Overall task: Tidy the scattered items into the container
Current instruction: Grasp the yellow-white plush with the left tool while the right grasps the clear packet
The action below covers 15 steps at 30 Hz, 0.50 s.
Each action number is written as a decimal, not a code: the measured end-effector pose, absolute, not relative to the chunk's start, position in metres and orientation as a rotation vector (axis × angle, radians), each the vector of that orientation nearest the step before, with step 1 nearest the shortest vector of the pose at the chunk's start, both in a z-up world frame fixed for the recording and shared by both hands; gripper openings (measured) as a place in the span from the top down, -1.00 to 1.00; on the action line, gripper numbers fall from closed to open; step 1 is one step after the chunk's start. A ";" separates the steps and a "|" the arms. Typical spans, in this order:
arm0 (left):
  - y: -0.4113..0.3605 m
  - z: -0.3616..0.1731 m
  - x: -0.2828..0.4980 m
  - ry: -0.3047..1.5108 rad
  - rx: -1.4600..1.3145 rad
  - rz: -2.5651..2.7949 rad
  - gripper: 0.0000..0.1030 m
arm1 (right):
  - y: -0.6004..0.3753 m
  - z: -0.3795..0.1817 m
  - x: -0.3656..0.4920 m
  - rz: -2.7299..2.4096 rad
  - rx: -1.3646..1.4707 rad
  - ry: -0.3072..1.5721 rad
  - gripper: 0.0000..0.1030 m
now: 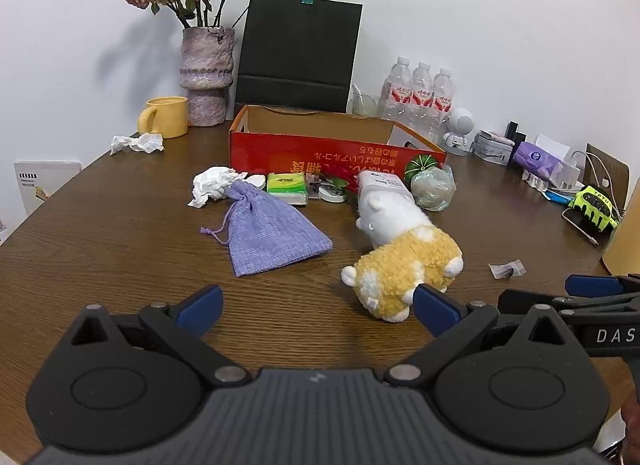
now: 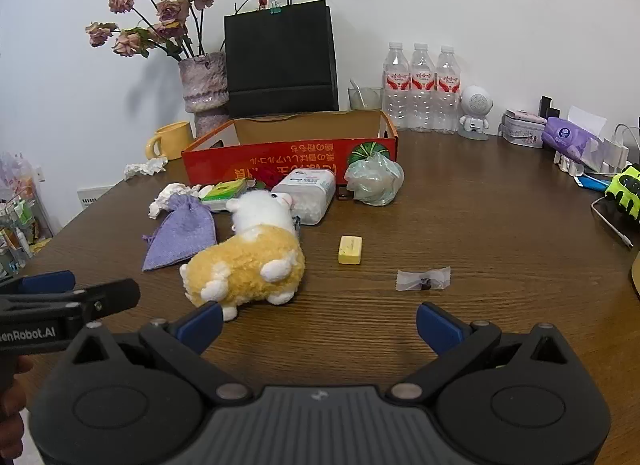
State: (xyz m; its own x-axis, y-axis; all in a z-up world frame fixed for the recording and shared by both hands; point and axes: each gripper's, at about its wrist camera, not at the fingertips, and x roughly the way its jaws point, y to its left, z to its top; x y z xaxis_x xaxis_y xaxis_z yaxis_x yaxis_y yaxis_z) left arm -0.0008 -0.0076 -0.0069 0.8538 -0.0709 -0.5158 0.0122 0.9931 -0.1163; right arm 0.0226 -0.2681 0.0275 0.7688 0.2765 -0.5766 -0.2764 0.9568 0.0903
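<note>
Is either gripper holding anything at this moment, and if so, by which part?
Nothing is held. The left gripper and right gripper are both open over the table, near the plush toy.

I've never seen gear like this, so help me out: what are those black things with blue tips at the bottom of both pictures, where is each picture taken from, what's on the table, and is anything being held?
They are two hand-held grabbers, one in each of a person's hands; no robot arm is here. Each carries a camera looking forward along its two blue-tipped fingers. One picture comes from the left gripper, the other from the right gripper.

On the brown table lie a yellow-and-white plush toy, a purple drawstring pouch, crumpled tissue, a green tissue pack, a white plastic tub, a bundled plastic bag, a small yellow block and a clear wrapper. Behind them stands the open red cardboard box they go into.

Both grippers are open; nothing is held.
</note>
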 end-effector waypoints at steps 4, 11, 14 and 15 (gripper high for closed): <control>-0.008 -0.008 0.000 0.549 -0.111 -0.044 -1.00 | -0.269 0.025 0.023 0.298 0.003 0.629 -1.00; -0.011 -0.010 0.002 0.558 -0.107 -0.045 -1.00 | -0.272 0.022 0.026 0.296 0.007 0.639 -1.00; -0.012 -0.011 0.003 0.562 -0.105 -0.046 -1.00 | -0.272 0.021 0.027 0.294 0.007 0.641 -1.00; -0.012 -0.011 0.004 0.564 -0.105 -0.047 -1.00 | -0.273 0.021 0.028 0.292 0.008 0.642 -1.00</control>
